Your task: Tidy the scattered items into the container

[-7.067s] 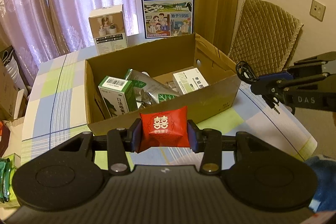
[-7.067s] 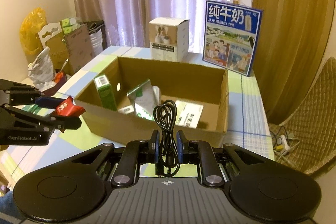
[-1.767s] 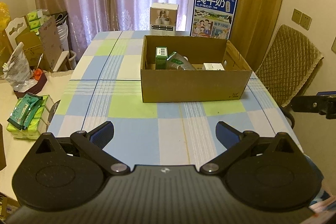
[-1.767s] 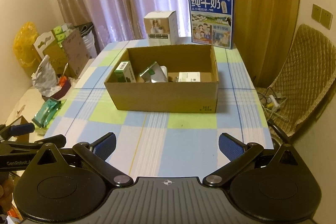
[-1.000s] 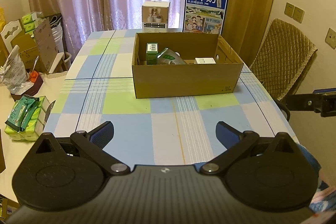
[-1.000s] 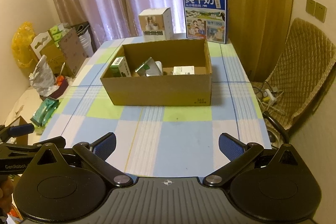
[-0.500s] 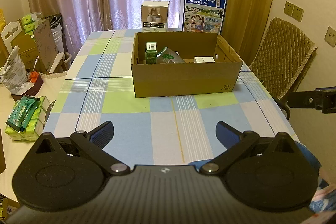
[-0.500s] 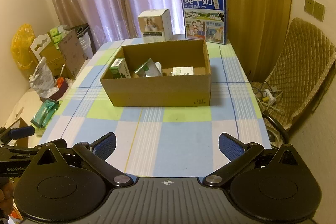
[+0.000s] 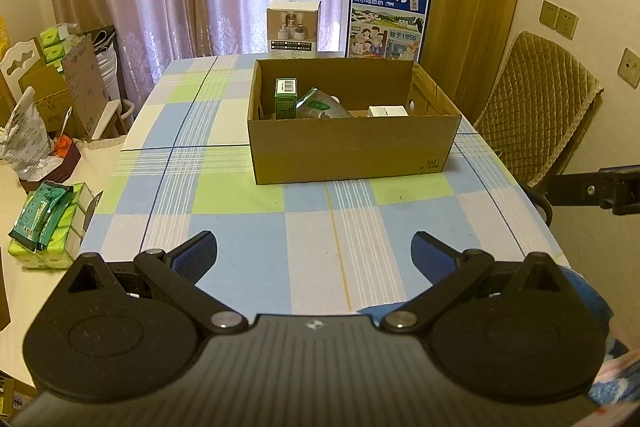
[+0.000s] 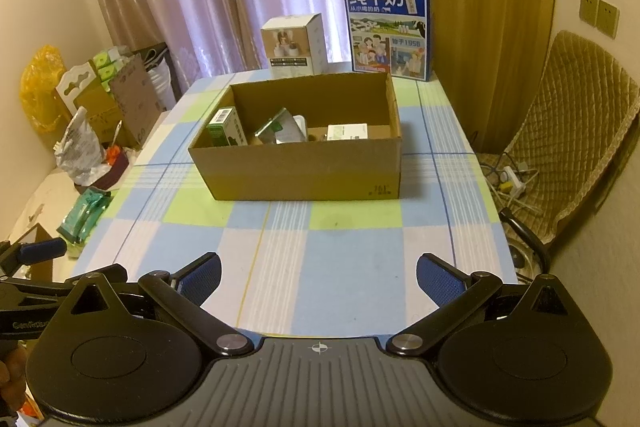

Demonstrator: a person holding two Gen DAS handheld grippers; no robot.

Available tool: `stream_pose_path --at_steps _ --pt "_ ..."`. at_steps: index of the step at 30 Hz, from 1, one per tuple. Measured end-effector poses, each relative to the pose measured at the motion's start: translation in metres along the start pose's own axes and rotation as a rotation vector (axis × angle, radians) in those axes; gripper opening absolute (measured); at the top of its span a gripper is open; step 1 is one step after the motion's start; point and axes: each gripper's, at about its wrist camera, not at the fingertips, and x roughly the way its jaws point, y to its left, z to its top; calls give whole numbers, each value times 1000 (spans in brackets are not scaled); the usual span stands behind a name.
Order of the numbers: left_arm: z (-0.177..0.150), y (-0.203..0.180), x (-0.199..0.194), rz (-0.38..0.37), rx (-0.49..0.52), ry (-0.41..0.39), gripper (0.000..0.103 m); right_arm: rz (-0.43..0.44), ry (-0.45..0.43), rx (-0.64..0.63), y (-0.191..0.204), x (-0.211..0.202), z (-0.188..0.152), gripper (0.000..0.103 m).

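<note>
Surface (image 9: 224, 163): checked cloth in blue, green and white, bare on the near half in both wrist views.

Cardboard box (image 9: 352, 151) sits open-topped on the far half of the surface, roughly centred, long side facing the cameras.

Behind the box, at the far edge: blue milk carton case (image 9: 390, 17) standing upright, and just left of it a smaller white product box (image 9: 294, 29), also upright. Both outside the cardboard box.

Quilted chair (image 9: 540, 115) off the right side of the surface. Clutter of bags and cartons on the left, off the surface, including green tissue packs (image 9: 44, 223).

Inside the cardboard box: green-and-white carton (image 9: 286, 98) upright against the left end, silver-green foil pouch (image 9: 320, 105) leaning beside it, flat white box (image 9: 388, 111) toward the right end. Other contents are hidden by the front wall.

Left gripper (image 9: 314, 253): jaws spread wide, nothing between them, low over the near edge of the surface, well apart from the cardboard box.

Right gripper (image 10: 318, 277): same, jaws wide and empty, also near the front edge.
</note>
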Motion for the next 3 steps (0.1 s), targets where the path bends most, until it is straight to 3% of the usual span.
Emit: stream_pose_path --at_steps 3 --pt "-1 -1 0 -11 11 -10 102 -3 0 -2 0 1 -1 101"
